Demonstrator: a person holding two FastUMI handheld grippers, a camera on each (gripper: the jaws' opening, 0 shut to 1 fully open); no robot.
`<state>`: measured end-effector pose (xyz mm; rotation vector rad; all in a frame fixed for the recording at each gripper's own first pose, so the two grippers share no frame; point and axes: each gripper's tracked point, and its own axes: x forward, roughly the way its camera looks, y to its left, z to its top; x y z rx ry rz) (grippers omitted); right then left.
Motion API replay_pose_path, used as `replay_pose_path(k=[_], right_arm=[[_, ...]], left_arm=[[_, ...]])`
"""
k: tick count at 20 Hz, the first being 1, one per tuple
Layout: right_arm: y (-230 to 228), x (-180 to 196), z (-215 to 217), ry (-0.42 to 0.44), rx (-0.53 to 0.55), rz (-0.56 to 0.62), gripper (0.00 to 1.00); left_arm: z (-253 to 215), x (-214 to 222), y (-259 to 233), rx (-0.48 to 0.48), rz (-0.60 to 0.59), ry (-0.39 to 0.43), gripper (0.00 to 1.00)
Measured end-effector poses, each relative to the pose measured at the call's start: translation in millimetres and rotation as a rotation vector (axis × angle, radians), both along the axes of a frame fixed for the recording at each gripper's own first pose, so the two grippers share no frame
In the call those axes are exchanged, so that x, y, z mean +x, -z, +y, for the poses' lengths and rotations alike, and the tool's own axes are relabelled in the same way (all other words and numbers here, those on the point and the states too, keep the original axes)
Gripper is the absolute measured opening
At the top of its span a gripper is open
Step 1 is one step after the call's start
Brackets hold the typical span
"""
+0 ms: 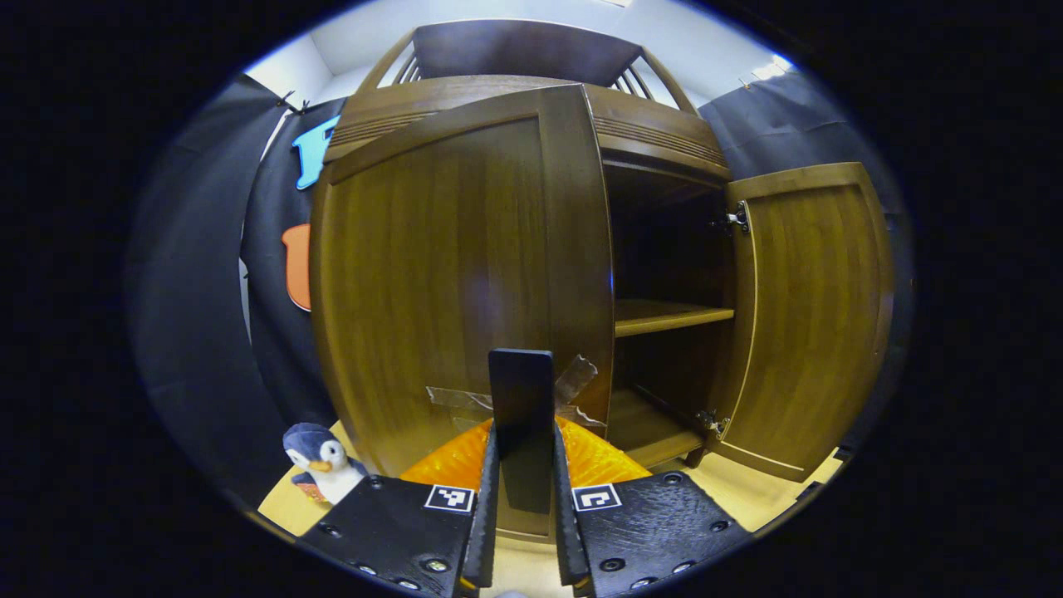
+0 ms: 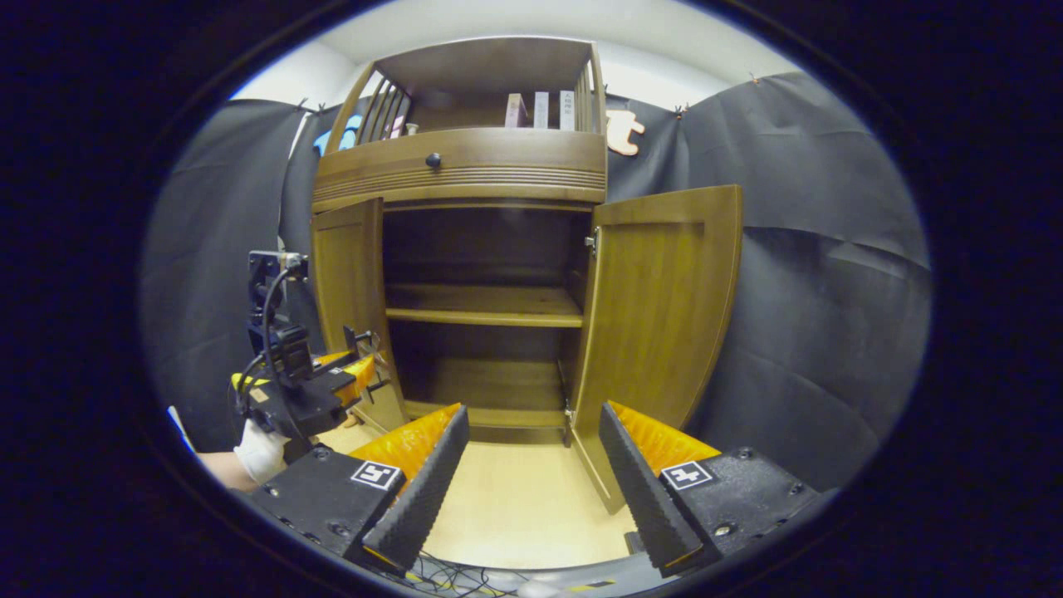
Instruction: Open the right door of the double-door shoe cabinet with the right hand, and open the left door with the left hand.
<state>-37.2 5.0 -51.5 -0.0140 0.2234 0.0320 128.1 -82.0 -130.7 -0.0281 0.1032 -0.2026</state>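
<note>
While the left gripper (image 1: 525,498) clamps both fingers on the black handle (image 1: 521,415) of the left door (image 1: 448,282), that door stands partly swung out. At 3 o'clock in the left gripper view, the right door (image 1: 810,316) stands fully open. The right gripper (image 2: 531,473) is spread wide, holding nothing, facing the shoe cabinet (image 2: 486,166) at 12 o'clock.
</note>
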Motion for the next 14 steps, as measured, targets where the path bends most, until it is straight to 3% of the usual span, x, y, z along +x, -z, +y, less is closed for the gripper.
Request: replay_pose_path(k=[6,7,8,9,14], right_arm=[[6,-7,12,-0.044,0.009,0.013,1.00],[7,-8,15,-0.053,0.011,0.014,0.99],[6,-8,18,-0.062,0.013,0.014,0.99],[6,-9,22,-0.073,0.015,0.013,0.99],[9,-5,45,-0.131,0.019,0.018,0.99]], left_arm=[[47,-37,4,0.021,0.001,-0.070,0.27],[57,-48,0,0.017,0.006,-0.092,0.20],[65,-50,3,0.009,0.006,-0.098,0.07],[74,-54,4,0.018,0.010,-0.114,0.16],[126,-74,9,0.013,0.019,-0.194,0.08]])
